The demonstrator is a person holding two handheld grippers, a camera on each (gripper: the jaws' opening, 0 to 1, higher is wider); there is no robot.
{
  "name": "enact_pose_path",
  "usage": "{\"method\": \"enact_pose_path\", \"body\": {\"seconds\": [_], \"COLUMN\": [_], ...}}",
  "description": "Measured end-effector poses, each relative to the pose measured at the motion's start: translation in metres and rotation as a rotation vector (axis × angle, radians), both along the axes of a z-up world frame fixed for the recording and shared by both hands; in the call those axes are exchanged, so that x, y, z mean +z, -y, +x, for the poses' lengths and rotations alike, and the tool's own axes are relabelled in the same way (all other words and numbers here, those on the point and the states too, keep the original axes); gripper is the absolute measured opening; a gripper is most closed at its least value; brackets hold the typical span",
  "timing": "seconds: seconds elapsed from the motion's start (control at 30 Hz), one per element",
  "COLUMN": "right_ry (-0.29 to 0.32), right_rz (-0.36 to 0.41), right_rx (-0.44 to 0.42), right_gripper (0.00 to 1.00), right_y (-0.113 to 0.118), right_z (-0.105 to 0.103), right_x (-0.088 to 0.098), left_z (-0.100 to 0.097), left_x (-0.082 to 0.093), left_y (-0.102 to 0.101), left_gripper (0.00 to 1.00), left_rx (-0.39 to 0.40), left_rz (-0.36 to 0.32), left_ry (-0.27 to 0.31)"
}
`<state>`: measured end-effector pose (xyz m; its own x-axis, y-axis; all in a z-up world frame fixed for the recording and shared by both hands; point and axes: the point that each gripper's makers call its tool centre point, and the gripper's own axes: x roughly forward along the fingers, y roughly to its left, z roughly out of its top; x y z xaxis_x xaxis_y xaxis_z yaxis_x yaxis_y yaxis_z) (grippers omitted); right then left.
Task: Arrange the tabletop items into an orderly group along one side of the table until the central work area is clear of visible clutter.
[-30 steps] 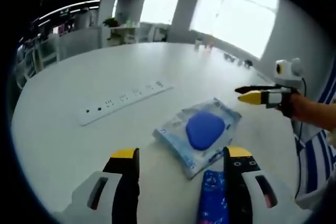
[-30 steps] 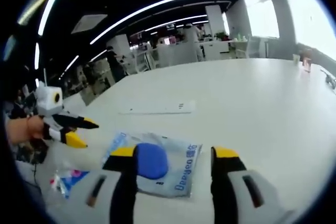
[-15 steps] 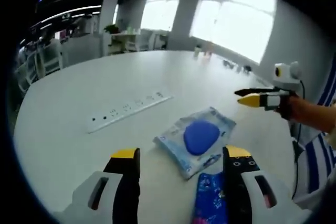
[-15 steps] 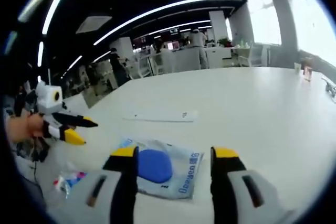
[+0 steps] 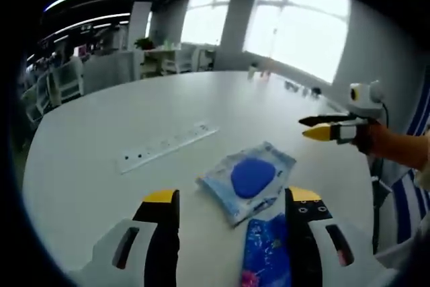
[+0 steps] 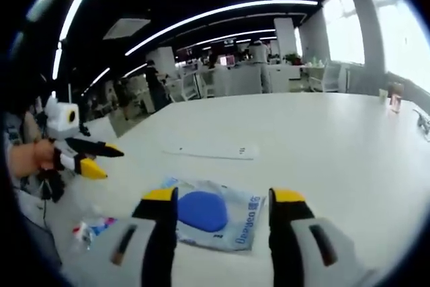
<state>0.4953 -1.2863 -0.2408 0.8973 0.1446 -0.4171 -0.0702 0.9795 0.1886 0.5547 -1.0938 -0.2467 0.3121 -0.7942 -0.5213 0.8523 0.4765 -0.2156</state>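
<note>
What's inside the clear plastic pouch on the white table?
A rounded blue pad shows through the clear plastic pouch, which has printed edges. Whatever lies beneath the pad is hidden.

right gripper [image 6: 218, 199] jaws spread wide, clear packet with blue pad [image 6: 213, 213] between them, left gripper [image 6: 101, 159] off left, white power strip [image 6: 213, 151] beyond

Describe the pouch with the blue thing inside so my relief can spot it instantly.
On the white table, look past the left gripper, short of the long white power strip. The pouch lies flat there, a pale see-through packet with a solid blue oval inside. The neighbouring wrapper is dark blue with a pattern.
</note>
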Motion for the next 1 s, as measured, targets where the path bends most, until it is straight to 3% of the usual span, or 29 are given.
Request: {"method": "enact_pose_path", "body": {"seconds": [0.4,1.0], "right_ry": [0.012,-0.011], "right_rz": [-0.037,-0.048], "right_rx": [0.062,0.143], "right_gripper": [0.50,0.49], "right_y": [-0.026,-0.065], "right_z": [-0.017,-0.045], "right_x": [0.009,0.001], "left_z": [-0.020,-0.050], "left_x": [0.009,0.011], "left_y": [-0.014,-0.033], "left_gripper": [0.59,0.58], "left_rx": [0.030,0.071], "left_rz": [-0.020,-0.025], "left_ry": [0.004,-0.014]}}
